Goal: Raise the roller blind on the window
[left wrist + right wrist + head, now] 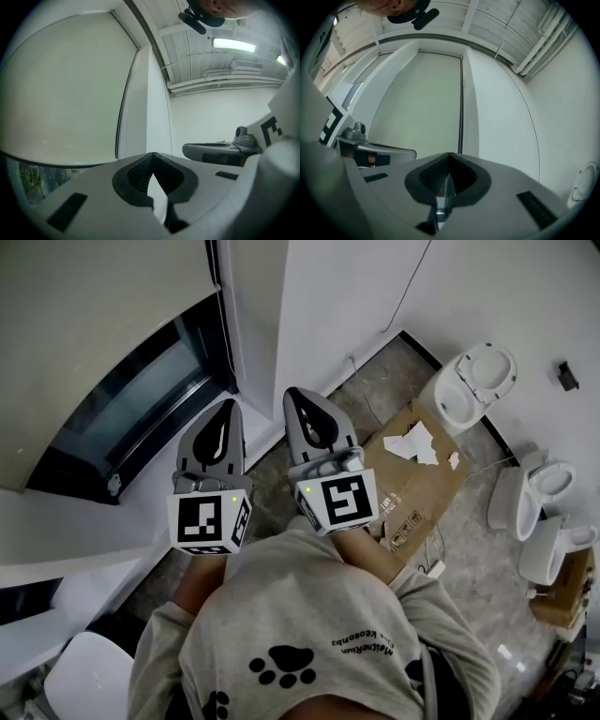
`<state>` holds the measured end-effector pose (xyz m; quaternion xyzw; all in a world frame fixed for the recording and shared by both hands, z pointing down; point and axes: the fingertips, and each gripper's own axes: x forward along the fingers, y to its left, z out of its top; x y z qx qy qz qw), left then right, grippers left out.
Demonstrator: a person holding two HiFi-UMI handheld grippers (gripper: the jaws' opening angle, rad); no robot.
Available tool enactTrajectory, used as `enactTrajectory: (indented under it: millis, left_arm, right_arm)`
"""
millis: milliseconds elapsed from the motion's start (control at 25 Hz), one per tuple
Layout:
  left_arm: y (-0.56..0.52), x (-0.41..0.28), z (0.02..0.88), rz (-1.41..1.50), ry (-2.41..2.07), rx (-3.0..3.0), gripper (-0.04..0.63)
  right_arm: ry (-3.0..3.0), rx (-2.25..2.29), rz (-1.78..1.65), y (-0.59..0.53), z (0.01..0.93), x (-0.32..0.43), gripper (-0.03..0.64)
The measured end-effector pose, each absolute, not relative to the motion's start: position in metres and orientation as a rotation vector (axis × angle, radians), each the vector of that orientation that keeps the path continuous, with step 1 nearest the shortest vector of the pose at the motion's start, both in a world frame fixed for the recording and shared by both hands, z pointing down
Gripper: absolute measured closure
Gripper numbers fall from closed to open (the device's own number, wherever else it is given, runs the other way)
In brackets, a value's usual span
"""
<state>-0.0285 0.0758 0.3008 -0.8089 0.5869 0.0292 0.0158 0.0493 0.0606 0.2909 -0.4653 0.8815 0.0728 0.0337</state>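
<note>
A cream roller blind (84, 324) covers most of the window at the left, with dark glass (141, 399) showing below its bottom edge. Its chain (226, 329) hangs along the blind's right side. My left gripper (228, 407) and right gripper (298, 395) are side by side, level, pointing toward the window wall, both shut and empty, clear of the chain. In the left gripper view the blind (65, 89) and chain (123, 103) lie ahead of the closed left gripper (152, 154). The right gripper view shows the blind (422, 103) and chain (461, 103) beyond the closed right gripper (449, 154).
A white wall (328, 296) stands right of the window. On the floor lie a flattened cardboard box (412, 484) and several white toilets (473, 381) at the right. A white seat (89, 676) is at the lower left. The person's torso fills the bottom of the head view.
</note>
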Motion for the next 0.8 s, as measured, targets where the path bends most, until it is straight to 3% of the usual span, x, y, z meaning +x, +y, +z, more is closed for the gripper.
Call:
enactTrajectory:
  millis: [800]
  left_arm:
    - [-0.031,-0.043,0.312,0.113,1.875,-2.515,0.588]
  right_arm:
    - [2.779,-1.294,0.23,-0.052,0.298,0.018,0.606]
